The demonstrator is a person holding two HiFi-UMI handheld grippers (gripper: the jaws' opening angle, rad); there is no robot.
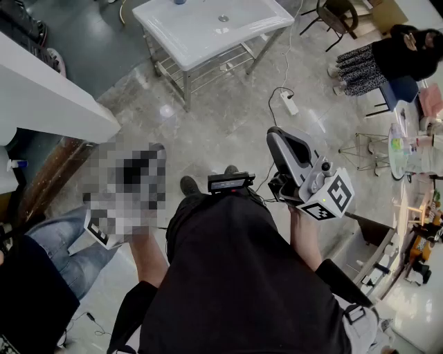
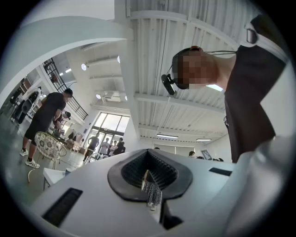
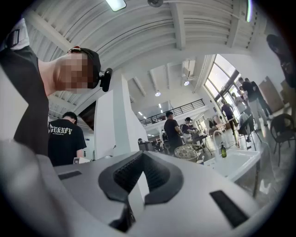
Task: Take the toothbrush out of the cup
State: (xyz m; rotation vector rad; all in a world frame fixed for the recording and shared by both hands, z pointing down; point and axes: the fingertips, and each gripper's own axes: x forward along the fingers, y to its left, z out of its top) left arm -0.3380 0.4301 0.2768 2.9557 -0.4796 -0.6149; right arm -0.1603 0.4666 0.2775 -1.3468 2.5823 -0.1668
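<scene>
Plainly, neither toothbrush nor cup can be made out in any view; a small blue thing (image 1: 180, 1) at the far edge of the sink (image 1: 201, 34) is cut off by the frame. Both claws are well short of the sink, jaws together on nothing. The right gripper (image 1: 284, 146) looks slightly nearer it than the left gripper (image 2: 148, 175).
</scene>
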